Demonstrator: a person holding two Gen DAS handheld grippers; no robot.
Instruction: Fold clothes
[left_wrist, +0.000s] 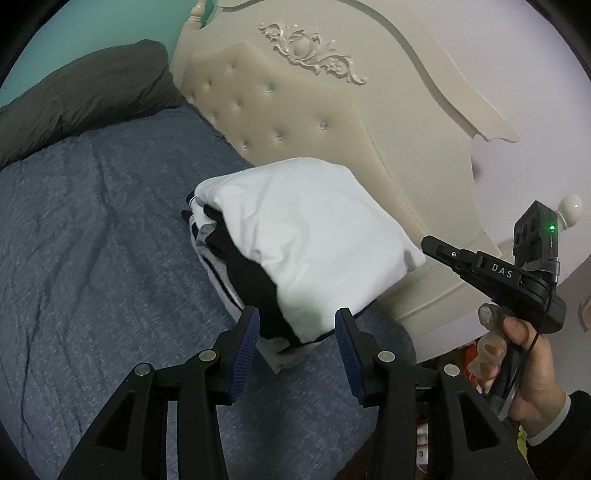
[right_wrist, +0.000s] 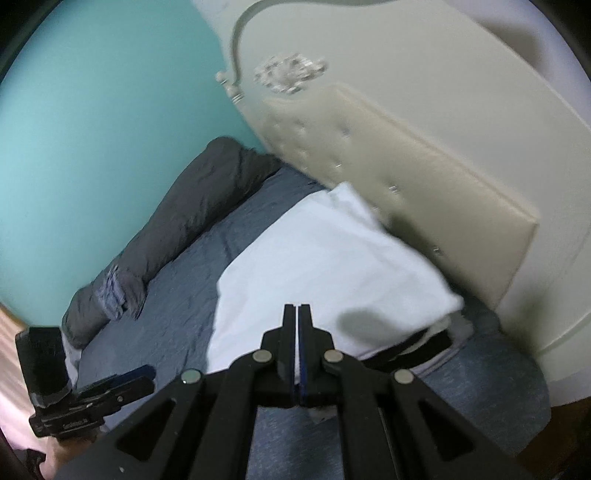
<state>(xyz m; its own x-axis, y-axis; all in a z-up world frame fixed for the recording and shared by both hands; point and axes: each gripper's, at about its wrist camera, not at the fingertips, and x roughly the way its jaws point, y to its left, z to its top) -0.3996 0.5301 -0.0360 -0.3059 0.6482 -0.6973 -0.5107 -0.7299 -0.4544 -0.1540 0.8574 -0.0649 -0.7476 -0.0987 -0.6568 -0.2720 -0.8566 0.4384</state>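
This is a bedroom in a home. A bed (left_wrist: 92, 229) with a blue-grey quilted cover fills the view, backed by a cream tufted headboard (left_wrist: 280, 110) with a carved ornament (left_wrist: 310, 51) (scrolls around an oval). A dark grey pillow (left_wrist: 85, 96) lies against a teal wall (right_wrist: 103, 122), and a stack of folded clothes (left_wrist: 295, 251) sits on the cover.

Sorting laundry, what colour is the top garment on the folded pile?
White top garment, clearest in the left wrist view.
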